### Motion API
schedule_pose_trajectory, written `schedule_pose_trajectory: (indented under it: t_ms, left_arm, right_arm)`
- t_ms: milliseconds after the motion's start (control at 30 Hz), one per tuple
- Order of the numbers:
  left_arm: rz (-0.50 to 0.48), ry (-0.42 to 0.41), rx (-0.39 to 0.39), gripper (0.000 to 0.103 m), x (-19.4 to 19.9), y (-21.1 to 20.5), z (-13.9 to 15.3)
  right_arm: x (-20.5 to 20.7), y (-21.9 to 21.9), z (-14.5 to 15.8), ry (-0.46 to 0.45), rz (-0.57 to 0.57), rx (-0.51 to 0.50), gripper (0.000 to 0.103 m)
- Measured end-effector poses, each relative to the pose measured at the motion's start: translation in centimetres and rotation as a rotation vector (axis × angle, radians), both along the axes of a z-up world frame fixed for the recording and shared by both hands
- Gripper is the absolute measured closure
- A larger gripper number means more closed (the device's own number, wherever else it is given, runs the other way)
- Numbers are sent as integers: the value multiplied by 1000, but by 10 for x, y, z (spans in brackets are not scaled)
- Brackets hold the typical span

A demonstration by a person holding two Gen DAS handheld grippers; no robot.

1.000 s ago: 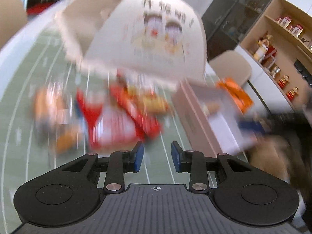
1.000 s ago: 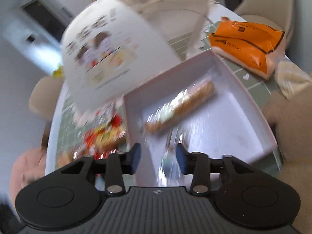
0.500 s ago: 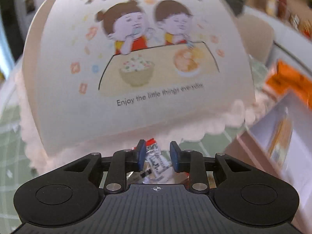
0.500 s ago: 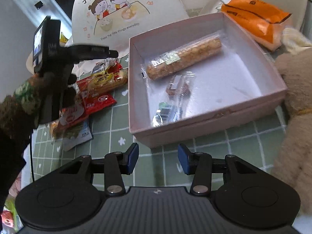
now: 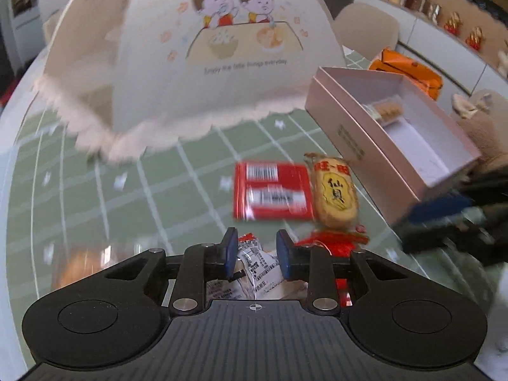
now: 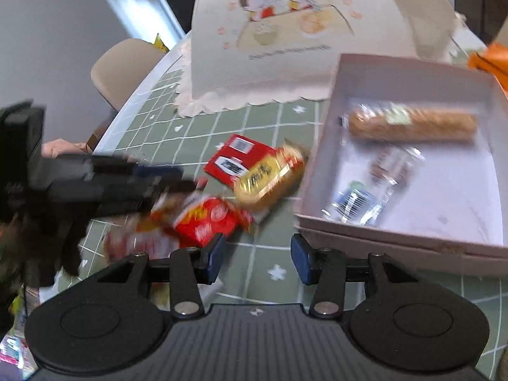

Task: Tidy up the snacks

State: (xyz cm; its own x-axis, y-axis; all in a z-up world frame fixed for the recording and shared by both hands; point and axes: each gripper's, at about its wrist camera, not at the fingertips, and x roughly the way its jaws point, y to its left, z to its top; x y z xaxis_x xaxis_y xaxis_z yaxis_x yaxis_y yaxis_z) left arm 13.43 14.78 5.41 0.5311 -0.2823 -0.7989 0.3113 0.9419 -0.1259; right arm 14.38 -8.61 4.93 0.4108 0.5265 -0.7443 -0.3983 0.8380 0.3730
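Note:
My left gripper (image 5: 257,254) is shut on a white printed snack packet (image 5: 254,266), which stays sharp between the pads while the table blurs. Just beyond it lie a red packet (image 5: 273,190) and a yellow rice-cracker pack (image 5: 335,197). The open pink box (image 5: 349,133) stands to the right. In the right wrist view my right gripper (image 6: 258,255) is open and holds nothing, over the green cloth by the pink box (image 6: 397,238). The box holds a long cereal bar (image 6: 412,123) and clear-wrapped snacks (image 6: 390,165). The left gripper (image 6: 152,184) hovers over a red snack pack (image 6: 206,219).
A white dome food cover (image 5: 222,47) with a cartoon print stands behind the snacks. An orange bag (image 5: 409,70) lies beyond the box and a beige plush toy (image 5: 479,120) is to its right. A chair (image 6: 123,66) stands at the table's left edge.
The left gripper pulled back from the dome to above the loose snacks, the white packet still between its pads. The right gripper shifted left, so the box now sits to its right.

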Motion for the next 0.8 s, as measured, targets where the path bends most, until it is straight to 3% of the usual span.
schedule_pose_trajectory:
  t_ms: [100, 200, 233, 300, 400, 533, 633, 700, 733, 767, 800]
  left_arm:
    - [104, -1, -90, 72, -27, 19, 5]
    - [249, -40, -180, 73, -46, 37, 15]
    - [297, -47, -211, 73, -53, 42, 20]
    - [343, -45, -273, 73, -67, 48, 28]
    - [345, 8, -362, 73, -96, 49, 35]
    - [273, 85, -400, 73, -135, 33, 27]
    - [251, 128, -423, 73, -154, 21, 15]
    - [244, 146, -429, 73, -161, 14, 6]
    - [250, 154, -425, 73, -163, 12, 1]
    - [263, 159, -424, 73, -165, 12, -3]
    - [280, 161, -427, 73, -164, 14, -6]
  right_arm:
    - [-2, 20, 11, -30, -9, -19, 57]
    - [0, 55, 36, -185, 3, -134, 57]
    - [9, 64, 41, -200, -8, -157, 57]
    - [38, 78, 39, -149, 1, -162, 57]
    - [73, 95, 22, -142, 4, -226, 57]
    - [106, 116, -5, -113, 86, -281, 57]
    - [121, 126, -17, -75, 70, -248, 47]
    - [116, 128, -18, -65, 73, -247, 51]
    - [108, 127, -17, -66, 90, -250, 63]
    - [98, 125, -17, -71, 106, -254, 67]
    - [82, 119, -17, -76, 124, -249, 67]
